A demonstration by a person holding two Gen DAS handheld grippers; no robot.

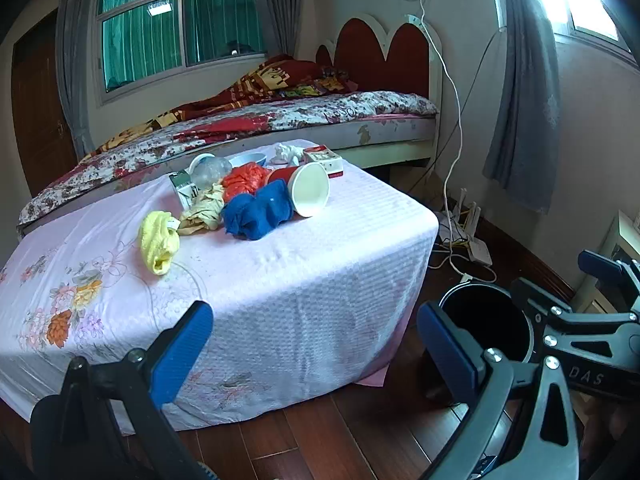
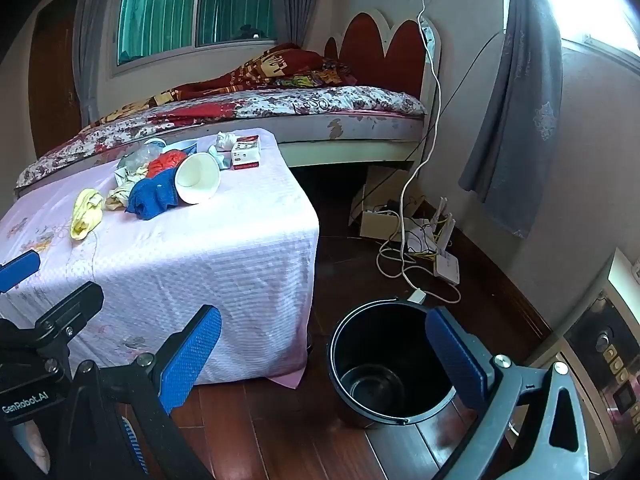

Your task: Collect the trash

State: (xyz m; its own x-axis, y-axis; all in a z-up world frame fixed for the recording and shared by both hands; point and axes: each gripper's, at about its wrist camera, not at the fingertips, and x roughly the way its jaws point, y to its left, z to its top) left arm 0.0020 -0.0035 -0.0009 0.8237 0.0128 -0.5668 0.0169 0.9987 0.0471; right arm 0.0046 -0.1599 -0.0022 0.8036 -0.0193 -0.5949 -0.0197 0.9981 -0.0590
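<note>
A low table under a pink cloth (image 1: pixel 304 264) (image 2: pixel 224 248) carries a heap of litter: a tipped red paper cup (image 1: pixel 308 188) (image 2: pixel 198 178), a blue cloth (image 1: pixel 258 210) (image 2: pixel 152 198), a yellow cloth (image 1: pixel 158 242) (image 2: pixel 86 212), an orange plastic bag (image 1: pixel 244 178) (image 2: pixel 166 160), a crumpled beige wrapper (image 1: pixel 204 210), a clear plastic bottle (image 1: pixel 210 172), crumpled white paper (image 1: pixel 286 153) (image 2: pixel 226 139) and a small red-and-white box (image 1: pixel 326 160) (image 2: pixel 246 152). A black bucket (image 2: pixel 384 360) (image 1: pixel 486 320) stands empty on the floor right of the table. My left gripper (image 1: pixel 316 348) is open, short of the table's near edge. My right gripper (image 2: pixel 324 360) is open beside the bucket's rim.
A bed (image 1: pixel 280 120) with a floral quilt runs behind the table. Cables, a router and a cardboard box (image 2: pixel 424 236) lie on the wooden floor by the right wall. A grey curtain (image 2: pixel 516 112) hangs at the right. A small cabinet (image 2: pixel 600 344) stands at the far right.
</note>
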